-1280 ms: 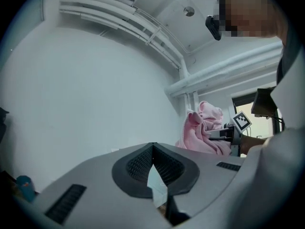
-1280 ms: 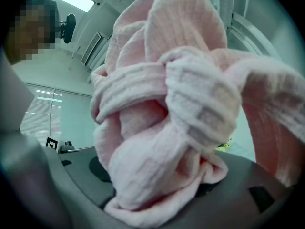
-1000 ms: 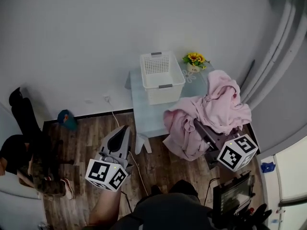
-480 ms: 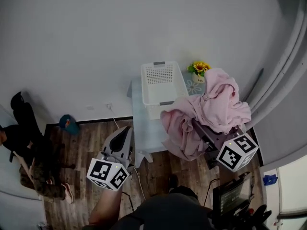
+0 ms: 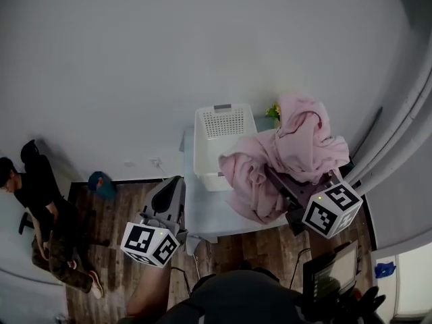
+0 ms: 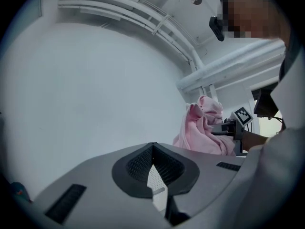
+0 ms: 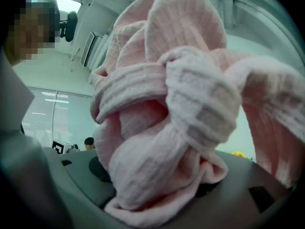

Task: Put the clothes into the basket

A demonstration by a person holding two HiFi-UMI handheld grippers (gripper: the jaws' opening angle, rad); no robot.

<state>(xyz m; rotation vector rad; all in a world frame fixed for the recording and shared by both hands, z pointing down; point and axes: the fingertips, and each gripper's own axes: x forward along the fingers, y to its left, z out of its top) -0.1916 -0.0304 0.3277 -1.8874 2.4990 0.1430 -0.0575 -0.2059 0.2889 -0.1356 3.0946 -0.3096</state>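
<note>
A white slatted laundry basket (image 5: 221,140) stands at the back of a small pale table (image 5: 206,214). My right gripper (image 5: 282,184) is shut on a big bundle of pink ribbed clothes (image 5: 290,157), lifted off the table just right of the basket, with one fold overlapping its right rim. In the right gripper view the pink clothes (image 7: 167,109) fill the frame and bury the right gripper (image 7: 157,187). My left gripper (image 5: 170,193) hangs left of the table over the floor, shut and holding nothing. The left gripper view shows the left gripper (image 6: 152,149) pointing at a bare wall, with the pink clothes (image 6: 202,128) far to the right.
A pot of yellow flowers (image 5: 274,111) peeks out behind the clothes at the table's back right. A person (image 5: 40,208) sits on the wooden floor at the far left, near a small blue object (image 5: 100,183). A dark screen (image 5: 331,268) stands at the lower right.
The right gripper has lifted the pink bundle up and leftward, close against the basket's right side. The left gripper has kept its place beside the table.
</note>
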